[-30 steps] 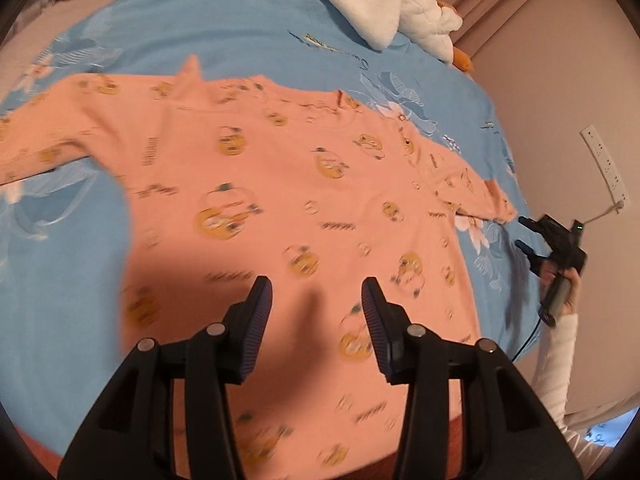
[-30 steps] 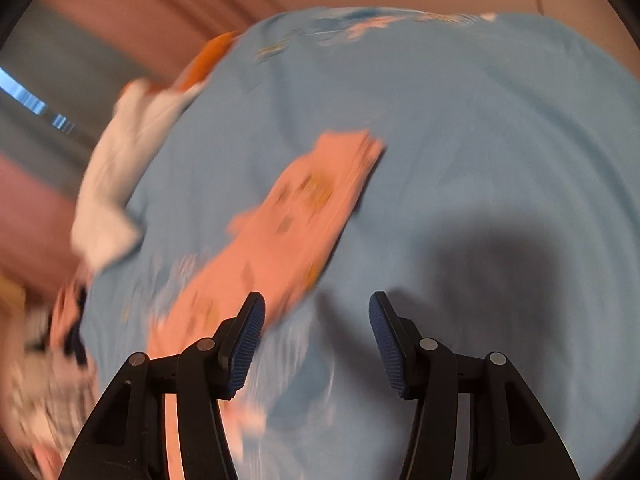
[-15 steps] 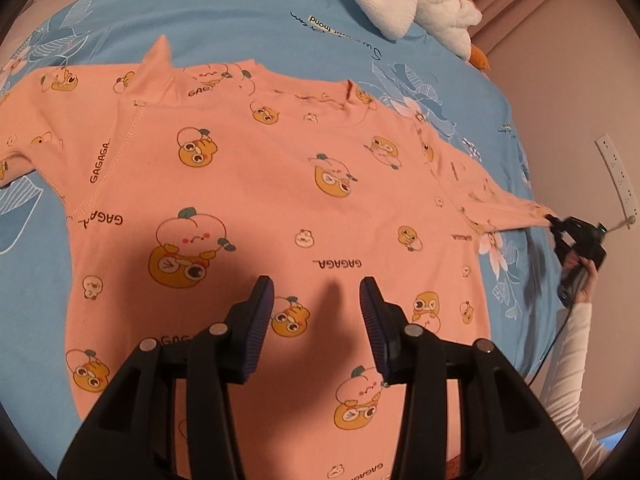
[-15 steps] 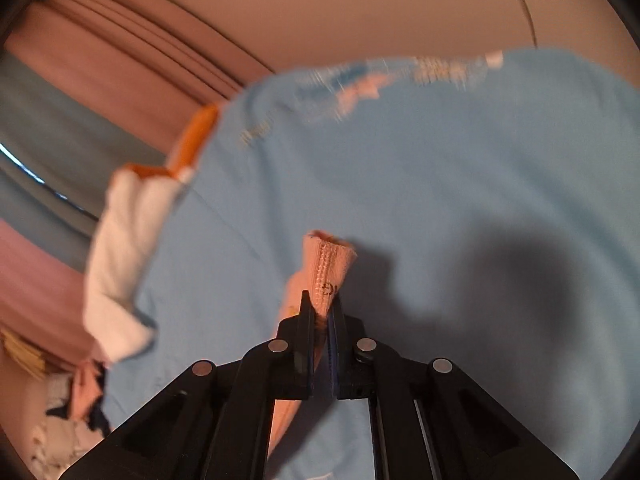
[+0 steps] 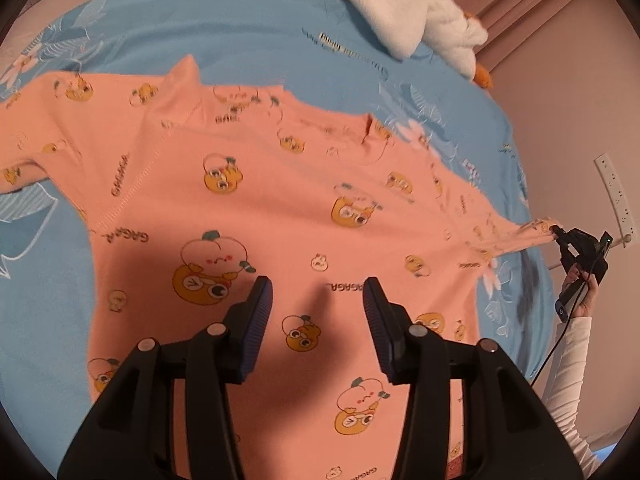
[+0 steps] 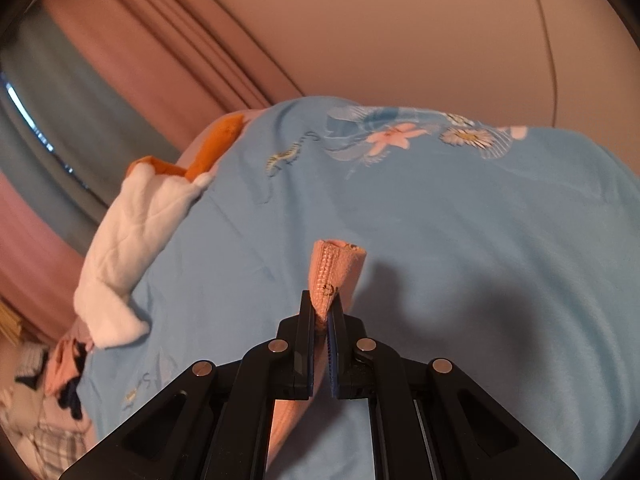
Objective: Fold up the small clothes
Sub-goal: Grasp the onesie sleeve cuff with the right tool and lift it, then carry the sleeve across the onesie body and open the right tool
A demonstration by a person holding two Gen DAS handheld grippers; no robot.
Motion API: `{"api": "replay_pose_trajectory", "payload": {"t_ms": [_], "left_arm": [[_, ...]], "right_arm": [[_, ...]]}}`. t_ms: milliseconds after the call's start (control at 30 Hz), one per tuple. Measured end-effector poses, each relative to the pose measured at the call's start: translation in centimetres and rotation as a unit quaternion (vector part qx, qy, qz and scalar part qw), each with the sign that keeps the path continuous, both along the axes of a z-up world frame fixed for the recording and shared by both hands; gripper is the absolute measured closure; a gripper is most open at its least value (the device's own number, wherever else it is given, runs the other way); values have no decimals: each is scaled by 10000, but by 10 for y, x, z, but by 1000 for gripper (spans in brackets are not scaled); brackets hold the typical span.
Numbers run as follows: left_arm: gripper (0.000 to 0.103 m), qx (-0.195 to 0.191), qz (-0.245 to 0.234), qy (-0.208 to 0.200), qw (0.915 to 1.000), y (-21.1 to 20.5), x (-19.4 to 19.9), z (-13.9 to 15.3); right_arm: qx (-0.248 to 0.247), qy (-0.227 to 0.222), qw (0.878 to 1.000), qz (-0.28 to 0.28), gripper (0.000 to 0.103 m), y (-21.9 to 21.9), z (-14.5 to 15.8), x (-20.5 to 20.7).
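A peach long-sleeved shirt [image 5: 280,208] printed with cartoon fruit lies spread on the blue bed cover [image 5: 260,20]. My left gripper [image 5: 318,284] hovers above the shirt's lower body. Its jaws are opening and nothing is between them. At the far right, my right gripper [image 5: 558,236] is shut on the end of the right sleeve [image 5: 516,236], which stretches taut off the bed. The right wrist view shows the sleeve cuff [image 6: 336,268] sticking up out of the shut right gripper [image 6: 322,300], above the bed cover [image 6: 480,240]. The left sleeve runs off to the left.
A white plush toy [image 5: 400,8] with orange parts lies at the bed's far edge, seen also as the plush toy [image 6: 128,232]. A wall socket [image 5: 614,196] is on the right wall. A heap of other clothes [image 6: 40,400] lies at lower left. A white-sleeved arm [image 5: 568,384] holds the right gripper.
My right gripper has shut on the right sleeve's cuff and lifted it, drawing the sleeve out taut. The left gripper has stayed above the shirt body with its jaws apart.
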State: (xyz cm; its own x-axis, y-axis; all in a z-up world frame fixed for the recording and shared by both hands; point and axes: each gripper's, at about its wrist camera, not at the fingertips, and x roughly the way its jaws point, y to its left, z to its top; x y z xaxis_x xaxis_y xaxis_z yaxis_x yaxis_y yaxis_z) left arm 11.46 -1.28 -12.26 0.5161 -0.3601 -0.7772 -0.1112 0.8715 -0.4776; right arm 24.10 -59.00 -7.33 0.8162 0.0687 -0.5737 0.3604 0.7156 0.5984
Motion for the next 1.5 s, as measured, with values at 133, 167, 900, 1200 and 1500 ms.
{"api": "replay_pose_trajectory", "payload": {"t_ms": [133,167,900,1200,1500], "left_arm": [[44,-10,98,-158,9998,7,-7,13],[42,-24,129,-200,9997,9,-8,15],[33,329,561,-568,9963,44,-47,47],[33,347,741,-588,9949,57,-56,50],[33,401,771,-593,9944,63,-60,50]], "right_arm": [[-288,-161,9992,206,97,18,28,-3],[-343,-198,9989,248,97,22,32,-3],[-1312,-771,9690,1945,97,176,125,-9],[-1462,-737,9535,2531,97,232,130,-14],[-1549,-721,9407,2930,96,273,131,-19]]}}
